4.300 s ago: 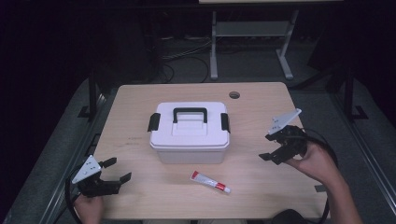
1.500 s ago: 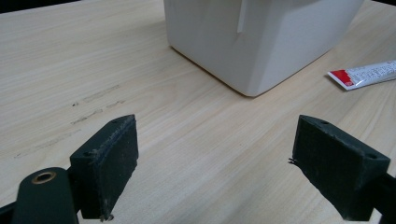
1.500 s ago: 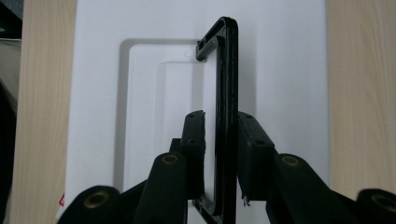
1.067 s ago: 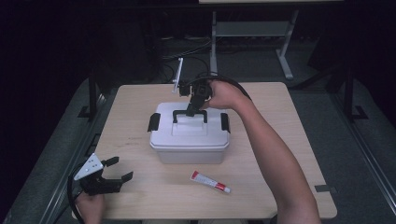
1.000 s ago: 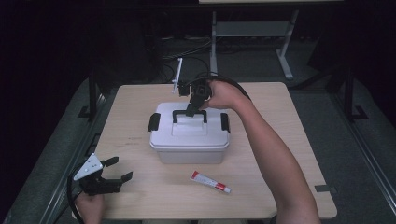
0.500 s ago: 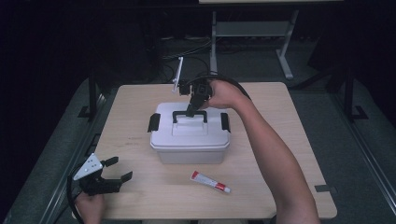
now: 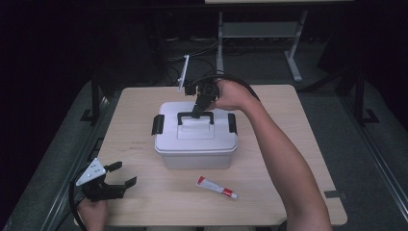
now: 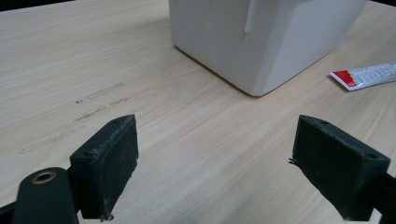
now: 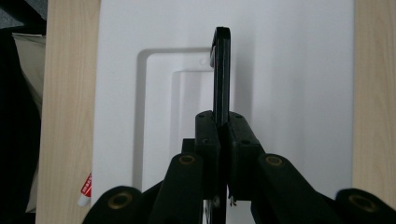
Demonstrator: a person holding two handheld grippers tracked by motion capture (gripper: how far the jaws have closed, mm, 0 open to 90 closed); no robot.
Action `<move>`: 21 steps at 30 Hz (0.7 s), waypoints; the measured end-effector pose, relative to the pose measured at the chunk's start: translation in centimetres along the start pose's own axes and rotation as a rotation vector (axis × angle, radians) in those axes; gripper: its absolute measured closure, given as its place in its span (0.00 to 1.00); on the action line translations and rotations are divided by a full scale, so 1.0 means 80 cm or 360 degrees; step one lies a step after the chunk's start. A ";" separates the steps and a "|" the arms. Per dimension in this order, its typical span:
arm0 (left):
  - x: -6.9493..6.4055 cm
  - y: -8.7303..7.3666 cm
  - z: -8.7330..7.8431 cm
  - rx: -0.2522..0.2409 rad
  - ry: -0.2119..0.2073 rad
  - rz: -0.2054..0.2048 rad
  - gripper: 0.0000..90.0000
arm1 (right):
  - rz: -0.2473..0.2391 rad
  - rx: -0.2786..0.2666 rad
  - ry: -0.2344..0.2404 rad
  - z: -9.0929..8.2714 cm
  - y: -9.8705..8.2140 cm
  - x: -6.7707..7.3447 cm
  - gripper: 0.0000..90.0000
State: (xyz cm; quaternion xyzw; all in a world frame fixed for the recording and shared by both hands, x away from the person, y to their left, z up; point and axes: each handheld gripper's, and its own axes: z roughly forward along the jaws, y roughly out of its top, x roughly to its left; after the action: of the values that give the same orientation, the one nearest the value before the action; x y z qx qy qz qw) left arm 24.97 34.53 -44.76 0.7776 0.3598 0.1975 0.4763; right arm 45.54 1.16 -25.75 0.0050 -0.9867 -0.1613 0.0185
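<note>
Since the first frame, the right hand-held gripper (image 7: 197, 111) has crossed from the counter's (image 7: 288, 144) right edge and now clamps the black handle (image 9: 221, 70) of the white storage box (image 7: 196, 144) directly beneath it. Grasp done; lifting remains. Left hand-held gripper (image 8: 215, 172) rests with jaws apart, toothpaste tube (image 7: 217, 187) beyond.

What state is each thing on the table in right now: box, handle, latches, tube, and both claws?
White box: upright on the table, lid on.
Black handle: raised on edge, clamped.
Side latches: down against the box ends.
Red and white tube: lying flat in front of the box, untouched.
Right claw: shut on the handle.
Left claw: open, nothing between its pads, near the table's front left corner.
</note>
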 end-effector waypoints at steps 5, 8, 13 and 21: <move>0.000 0.000 -0.001 -0.0004 0.0001 -0.0005 0.15 | -0.0005 -0.0007 -0.0027 -0.012 0.002 0.005 0.94; 0.000 0.000 -0.001 -0.0005 0.0001 -0.0004 0.15 | -0.0003 -0.0016 -0.0043 -0.018 0.001 0.008 0.94; 0.000 0.000 -0.001 0.0000 0.0000 0.0001 0.15 | 0.0010 -0.0047 -0.0081 -0.035 -0.008 0.010 0.94; -0.001 0.000 0.000 0.0003 0.0002 0.0000 0.15 | 0.0050 -0.0052 -0.0122 -0.058 -0.033 0.018 0.94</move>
State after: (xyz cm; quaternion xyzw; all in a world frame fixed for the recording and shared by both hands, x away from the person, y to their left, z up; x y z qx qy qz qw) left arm 24.89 34.48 -44.74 0.7780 0.3602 0.1977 0.4753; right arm 44.26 -2.84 -22.13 -0.0169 -0.9839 -0.1772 -0.0168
